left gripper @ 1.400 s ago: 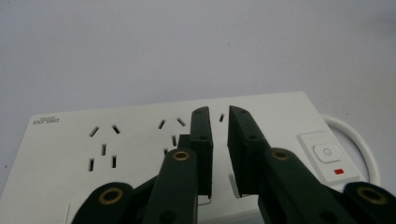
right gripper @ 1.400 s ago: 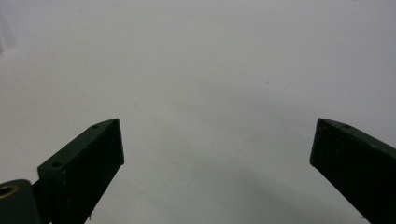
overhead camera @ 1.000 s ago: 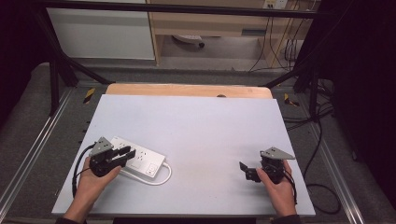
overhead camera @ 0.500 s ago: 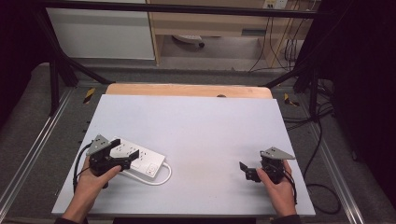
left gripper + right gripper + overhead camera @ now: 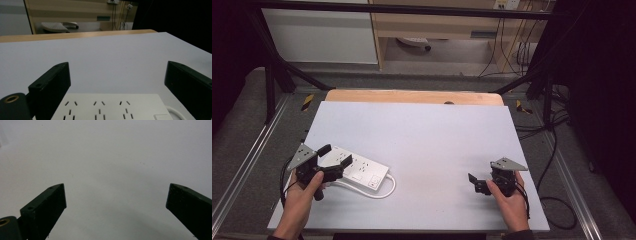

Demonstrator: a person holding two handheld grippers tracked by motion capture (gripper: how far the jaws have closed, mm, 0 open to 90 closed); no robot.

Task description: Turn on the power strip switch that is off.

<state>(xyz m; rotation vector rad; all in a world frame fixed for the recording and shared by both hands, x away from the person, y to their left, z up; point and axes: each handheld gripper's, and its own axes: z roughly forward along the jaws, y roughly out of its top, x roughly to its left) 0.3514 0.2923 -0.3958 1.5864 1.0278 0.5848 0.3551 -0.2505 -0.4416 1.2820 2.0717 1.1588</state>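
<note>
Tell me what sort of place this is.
Probably a lab or workshop set up for recording handling tasks. A white table stands inside a black metal frame, cables hang at the back, and a person holds a left gripper over a power strip.

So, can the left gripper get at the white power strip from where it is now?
Probably yes. The left gripper is open and sits right at the near end of the power strip, whose socket face lies between the jaws in the left gripper view. Nothing stands between them on the table.
</note>
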